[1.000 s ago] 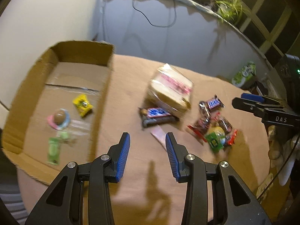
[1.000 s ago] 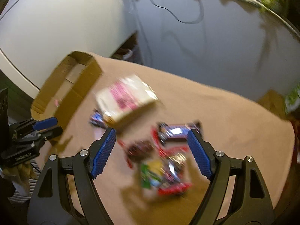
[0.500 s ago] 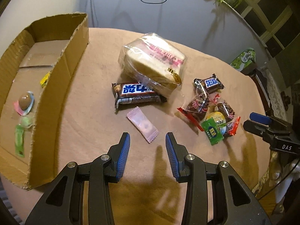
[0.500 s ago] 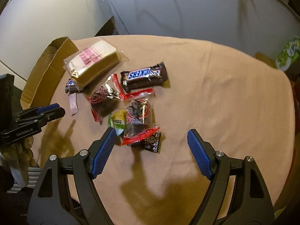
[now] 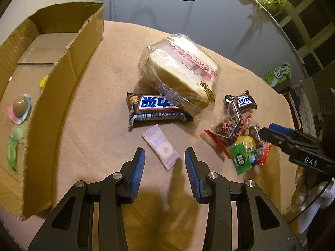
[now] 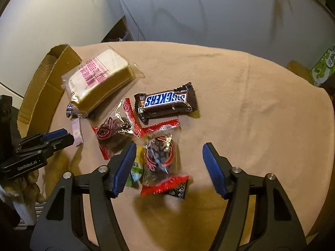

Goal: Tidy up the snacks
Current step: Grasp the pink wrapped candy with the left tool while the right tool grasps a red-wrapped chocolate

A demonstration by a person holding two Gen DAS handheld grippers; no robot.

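On the tan tablecloth [image 5: 100, 108], a small pink candy packet [image 5: 160, 146] lies just ahead of the left gripper [image 5: 165, 163], whose fingers stand partly apart, holding nothing. It looks light, thin and crinkly, so pinch across its middle. The right gripper [image 6: 167, 161] is closing over a clear bag of dark sweets [image 6: 160, 156], not yet squeezing it

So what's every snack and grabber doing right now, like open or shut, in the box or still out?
Cardboard box: open, some small treats inside.
Bread pack: sealed, on the table, leaning on the big bar.
Big Snickers bar: sealed, out.
Pink candy: sealed, lying ahead of the left gripper, which is open.
Small Snickers: sealed, out.
Red-edged packet: sealed, between the jaws of the right gripper, which is closing, not yet pressing.
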